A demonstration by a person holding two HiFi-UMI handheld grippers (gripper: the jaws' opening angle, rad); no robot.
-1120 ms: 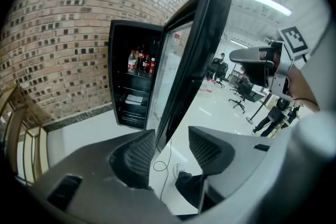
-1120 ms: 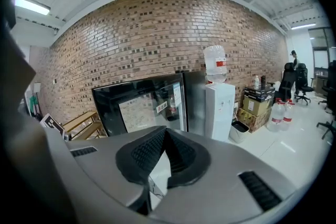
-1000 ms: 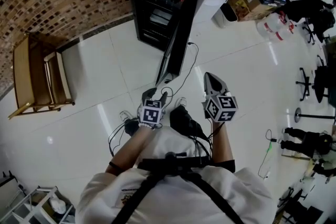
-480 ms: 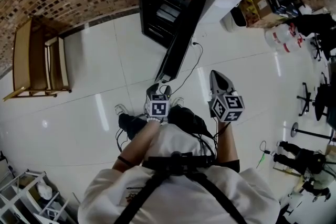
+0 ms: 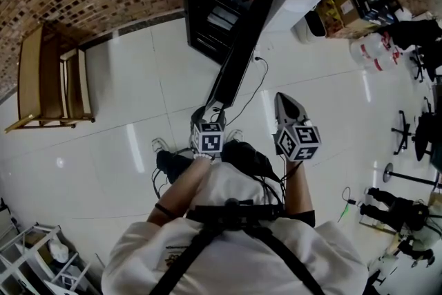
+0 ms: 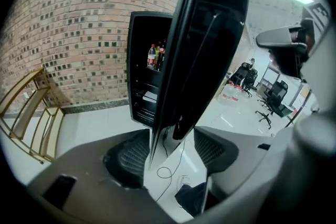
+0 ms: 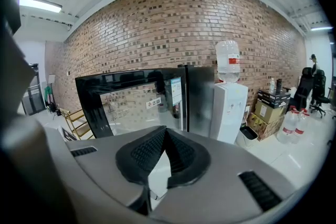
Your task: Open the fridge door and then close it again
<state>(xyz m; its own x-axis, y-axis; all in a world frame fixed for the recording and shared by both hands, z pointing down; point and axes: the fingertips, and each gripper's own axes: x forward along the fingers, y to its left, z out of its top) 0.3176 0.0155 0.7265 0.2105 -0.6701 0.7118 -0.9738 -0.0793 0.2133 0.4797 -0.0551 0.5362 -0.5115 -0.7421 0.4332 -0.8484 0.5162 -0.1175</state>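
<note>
Two jaws of the left gripper [image 6: 170,149] stand wide apart, having just been opening. The free edge of the fridge door [image 6: 205,44] rises between them, and no pad presses on it. That edge runs upright. The door panel stretches straight away from the claw toward the black fridge [image 6: 142,92], which stands open with bottles [image 6: 156,56] on a shelf. The left gripper is plainly the nearer one, astride the edge. The right gripper [image 5: 283,103] hangs just to the door's right, on its glass outer face, with its jaws pressed together on nothing. Closing likely means swinging the panel toward the cabinet's open side. No handle can be made out. In the head view the marker cube covers most of the left jaws, and the fridge's top is cut off. Whether the edge brushes the left pad cannot be told.
</note>
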